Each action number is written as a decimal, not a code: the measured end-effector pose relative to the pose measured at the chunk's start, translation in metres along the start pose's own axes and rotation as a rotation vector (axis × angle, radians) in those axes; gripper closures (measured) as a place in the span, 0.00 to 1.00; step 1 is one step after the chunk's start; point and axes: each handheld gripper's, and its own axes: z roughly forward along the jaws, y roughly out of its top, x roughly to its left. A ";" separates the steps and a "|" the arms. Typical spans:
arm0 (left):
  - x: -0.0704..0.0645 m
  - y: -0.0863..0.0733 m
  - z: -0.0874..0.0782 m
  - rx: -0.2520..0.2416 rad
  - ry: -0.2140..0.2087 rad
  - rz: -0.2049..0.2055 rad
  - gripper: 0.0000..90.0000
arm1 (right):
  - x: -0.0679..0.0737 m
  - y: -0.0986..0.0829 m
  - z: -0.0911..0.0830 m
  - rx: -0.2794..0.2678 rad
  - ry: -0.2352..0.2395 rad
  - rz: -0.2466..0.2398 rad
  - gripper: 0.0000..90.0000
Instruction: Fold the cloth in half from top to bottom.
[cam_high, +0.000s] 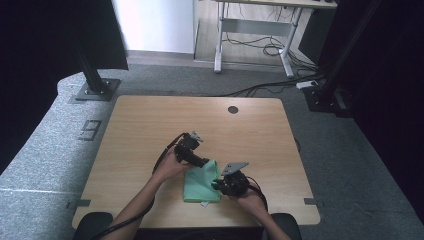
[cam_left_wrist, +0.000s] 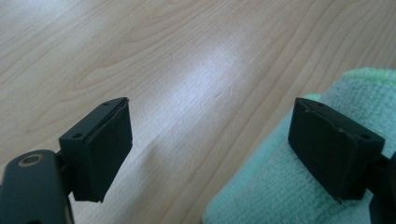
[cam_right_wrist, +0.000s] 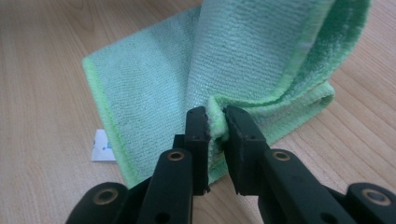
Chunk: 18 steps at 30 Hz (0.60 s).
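A folded light-green microfibre cloth (cam_high: 201, 183) lies on the wooden table (cam_high: 150, 125) near its front edge. My left gripper (cam_high: 205, 162) is at the cloth's far left corner, and in the left gripper view its jaws stand wide open (cam_left_wrist: 210, 144), one pad over bare wood and the other pad (cam_left_wrist: 327, 149) resting on the cloth (cam_left_wrist: 280, 191). My right gripper (cam_high: 216, 185) is at the cloth's right edge. In the right gripper view it (cam_right_wrist: 215, 125) is shut on a raised fold of the cloth (cam_right_wrist: 243, 60), lifted off the layer beneath.
A white label (cam_right_wrist: 102, 145) sticks out from the cloth's near edge. A round cable hole (cam_high: 233, 109) sits near the table's far edge. Beyond the table are a black stand base (cam_high: 95, 90), a desk frame (cam_high: 250, 30) and floor cables.
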 end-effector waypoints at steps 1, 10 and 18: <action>0.000 -0.002 -0.001 -0.003 0.000 -0.002 0.15 | 0.000 0.000 -0.001 -0.002 0.004 0.002 0.85; -0.005 -0.019 -0.012 -0.015 -0.010 0.001 0.15 | 0.002 -0.002 -0.015 -0.026 0.005 0.017 0.71; -0.011 -0.036 -0.022 -0.035 -0.020 -0.006 0.15 | -0.005 -0.009 -0.035 -0.058 -0.032 0.036 0.59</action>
